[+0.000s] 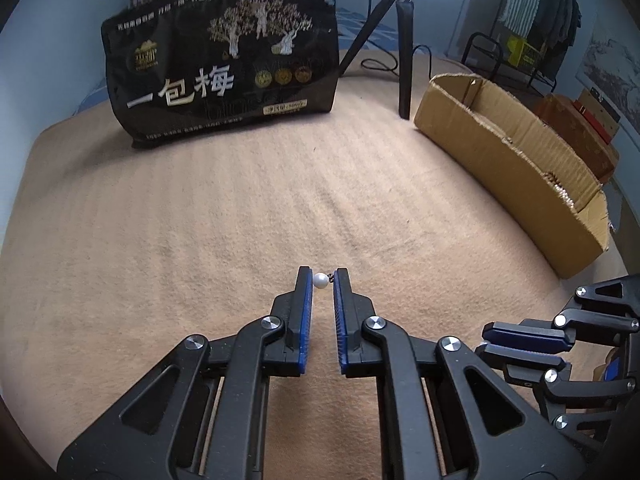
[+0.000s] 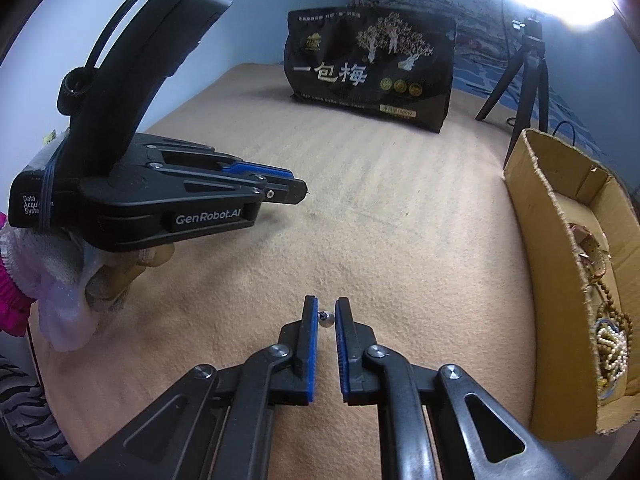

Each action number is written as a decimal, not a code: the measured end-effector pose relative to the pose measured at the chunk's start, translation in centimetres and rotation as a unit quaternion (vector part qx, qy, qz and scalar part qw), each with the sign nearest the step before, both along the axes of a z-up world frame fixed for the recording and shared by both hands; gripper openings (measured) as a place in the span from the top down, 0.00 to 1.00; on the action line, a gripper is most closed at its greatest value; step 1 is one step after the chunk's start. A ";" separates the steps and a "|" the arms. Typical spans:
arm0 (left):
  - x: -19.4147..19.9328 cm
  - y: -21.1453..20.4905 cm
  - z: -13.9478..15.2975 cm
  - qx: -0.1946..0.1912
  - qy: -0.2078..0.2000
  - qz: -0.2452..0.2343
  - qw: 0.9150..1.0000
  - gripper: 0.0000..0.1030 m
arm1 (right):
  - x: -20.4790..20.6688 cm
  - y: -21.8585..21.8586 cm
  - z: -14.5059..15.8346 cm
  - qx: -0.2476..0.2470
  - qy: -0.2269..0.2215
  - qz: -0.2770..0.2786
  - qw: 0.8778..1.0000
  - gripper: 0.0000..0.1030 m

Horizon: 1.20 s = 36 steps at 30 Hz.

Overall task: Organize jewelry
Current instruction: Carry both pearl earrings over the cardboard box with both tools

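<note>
Left wrist view is showing the left gripper [image 1: 322, 280] pinching a pearl earring [image 1: 320, 281] at its fingertips, jaws narrowed onto it; the earring's long axis is lying crosswise, the white bead toward the left finger and the small dark metal link toward the right finger. Right wrist view is showing the right gripper [image 2: 326, 315] clamping a second earring [image 2: 326, 319] the same way, crosswise, its dark link toward the left finger and its silvery bead toward the right. Both are hovering over a tan blanket [image 1: 200, 220]. The left gripper's body is reading "GenRobot.AI" in white, with "Data Acquisition System" partly hidden on its rear block. A black bag [image 1: 224, 60] is standing upright at the far edge, carrying large white characters "一包梅" beneath gold trees and three gold medallions; its smaller print is too fine to read. A cardboard box [image 2: 560, 280] is sitting at the right, holding bead necklaces [image 2: 610, 336] and other jewelry. A black tripod [image 1: 400, 40] is standing between bag and box.
</note>
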<state>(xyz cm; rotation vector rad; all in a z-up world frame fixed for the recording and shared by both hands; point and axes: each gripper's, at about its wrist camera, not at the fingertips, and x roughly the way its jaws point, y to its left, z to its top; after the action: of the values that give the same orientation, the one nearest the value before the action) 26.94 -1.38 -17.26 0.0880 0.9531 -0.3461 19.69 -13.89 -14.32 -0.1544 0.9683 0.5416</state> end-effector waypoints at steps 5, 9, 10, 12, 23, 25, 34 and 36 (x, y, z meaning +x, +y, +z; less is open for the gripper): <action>-0.4 -0.7 1.6 0.002 -0.016 -0.005 1.000 0.92 | -0.4 -0.8 1.3 0.004 -0.016 -0.006 1.000 0.94; -0.5 -1.5 2.8 0.000 -0.027 -0.010 1.000 0.91 | -0.7 -1.8 2.2 0.012 -0.026 -0.015 0.999 0.94; -0.6 -1.8 3.1 0.000 -0.030 -0.011 0.999 0.91 | -0.8 -2.1 2.4 0.013 -0.028 -0.018 0.999 0.94; -0.7 -2.3 3.6 -0.001 -0.035 -0.015 0.999 0.91 | -1.0 -2.6 2.7 0.014 -0.033 -0.023 0.999 0.94; -1.2 -6.3 5.8 -0.002 -0.058 -0.043 0.997 0.91 | -1.1 -7.1 4.6 0.017 -0.049 -0.068 0.996 0.94; -1.2 -7.1 6.1 -0.003 -0.062 -0.046 0.997 0.91 | -1.0 -7.9 4.9 0.016 -0.049 -0.078 0.996 0.94; -1.3 -10.9 7.5 -0.009 -0.080 -0.062 0.995 0.92 | -0.7 -11.3 5.7 0.013 -0.043 -0.118 0.992 0.94; -1.2 -11.7 7.8 -0.012 -0.083 -0.065 0.994 0.91 | -0.7 -12.0 5.9 0.013 -0.043 -0.126 0.991 0.94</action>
<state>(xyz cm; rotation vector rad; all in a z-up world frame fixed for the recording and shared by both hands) 25.72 -13.06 -9.45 0.1546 0.7804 -0.4627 19.00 -25.94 -8.42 -0.0310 0.8805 0.3132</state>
